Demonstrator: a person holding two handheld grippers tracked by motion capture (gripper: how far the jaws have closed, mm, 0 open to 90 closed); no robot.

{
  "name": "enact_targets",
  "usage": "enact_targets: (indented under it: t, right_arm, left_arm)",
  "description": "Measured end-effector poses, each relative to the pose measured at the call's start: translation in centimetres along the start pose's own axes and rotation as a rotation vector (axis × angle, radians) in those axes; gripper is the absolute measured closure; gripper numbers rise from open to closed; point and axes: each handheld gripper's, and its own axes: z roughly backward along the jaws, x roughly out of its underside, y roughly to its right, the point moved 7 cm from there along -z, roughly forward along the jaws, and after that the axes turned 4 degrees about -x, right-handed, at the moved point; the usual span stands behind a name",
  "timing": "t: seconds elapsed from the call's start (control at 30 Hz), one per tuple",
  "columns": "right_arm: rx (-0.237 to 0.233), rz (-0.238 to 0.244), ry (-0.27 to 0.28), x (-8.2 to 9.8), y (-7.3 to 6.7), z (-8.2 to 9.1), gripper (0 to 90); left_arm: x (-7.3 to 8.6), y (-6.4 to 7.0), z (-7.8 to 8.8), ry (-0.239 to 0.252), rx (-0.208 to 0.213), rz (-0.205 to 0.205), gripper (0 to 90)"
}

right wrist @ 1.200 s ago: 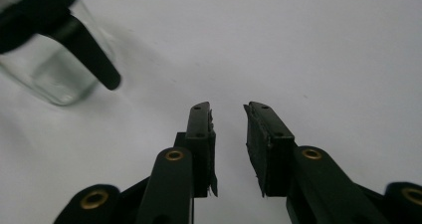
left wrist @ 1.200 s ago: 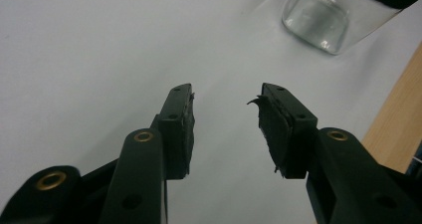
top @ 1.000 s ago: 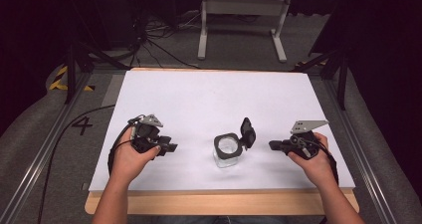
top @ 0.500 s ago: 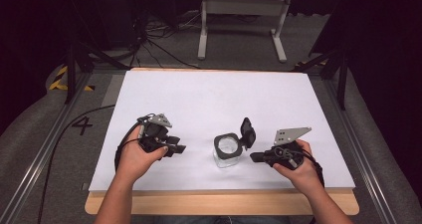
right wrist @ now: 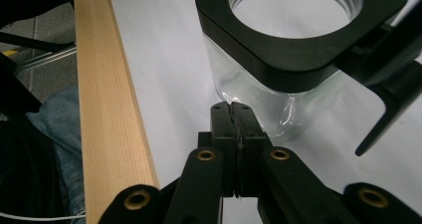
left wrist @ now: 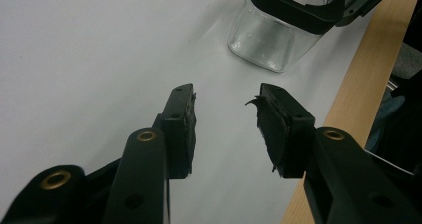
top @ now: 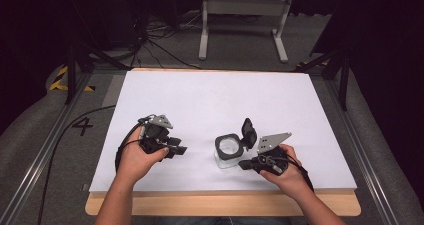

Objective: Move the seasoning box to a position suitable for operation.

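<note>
The right gripper (top: 243, 163) is sitting closer to the glass jar (top: 227, 152) than it was a second ago, when it was lying well out toward the right of the white table surface (top: 210, 100); it is now pointing its tips just beside the jar's near right side. The left gripper (top: 181, 149) is also sitting a little nearer the jar than before, though it is staying well apart from it. The jar itself is standing where it stood, near the front middle of the table.

In the right gripper view (right wrist: 233, 115), the two black jaws are pressing flat against each other with nothing between them, their tips just short of the jar's clear wall (right wrist: 259, 92). In the left gripper view (left wrist: 226, 102), the jaws are standing wide apart and gripping nothing, showing worn, frayed black pads (left wrist: 263, 119) over bare white surface.

The jar is looking like a squarish clear container with rounded corners, wearing a thick matte black collar (right wrist: 298, 40) around a round mouth. Its black lid (top: 248, 133) is hanging open, hinged upright at the far right side. The table's front edge is showing as a pale wooden strip (right wrist: 104, 99), smooth and grained.
</note>
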Motion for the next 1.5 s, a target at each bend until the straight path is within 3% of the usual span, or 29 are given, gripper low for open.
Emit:
enact_targets:
  t: [0.13,0.3,0.47,0.73,1.1,1.27,1.33,1.5]
  right_arm:
    - [0.002,0.019,-0.005,0.0,-0.1,-0.9,90.0]
    - [0.045,0.047,-0.006,-0.2,0.0,-1.4,90.0]
    - [0.049,0.037,-0.009,-0.1,0.3,-1.5,90.0]
    - [0.097,-0.011,0.004,0.4,1.7,-0.9,90.0]
    - [0.193,-0.092,0.02,0.7,4.9,-0.2,90.0]
    - [0.211,-0.085,0.018,0.7,4.9,-0.1,90.0]
    - [0.227,-0.078,0.016,0.9,4.6,0.3,90.0]
    - [0.248,-0.085,0.044,1.2,4.2,1.8,90.0]
  left_arm:
    - [0.0,0.0,-0.1,0.0,0.003,0.0,58.4]
    - [0.1,0.0,-0.2,-0.003,0.006,0.008,58.1]
    - [0.1,0.0,-0.1,0.001,0.008,0.009,57.9]
    - [0.1,0.0,-0.2,-0.007,0.009,0.002,57.4]
    - [0.2,-0.3,-1.0,-0.019,0.013,0.009,57.3]
    - [-0.2,-0.6,-1.8,-0.015,0.008,0.003,57.8]
    - [-0.4,-0.5,-2.4,-0.004,0.011,0.006,59.7]
    - [-1.7,-0.5,-4.8,0.085,0.019,-0.018,67.9]
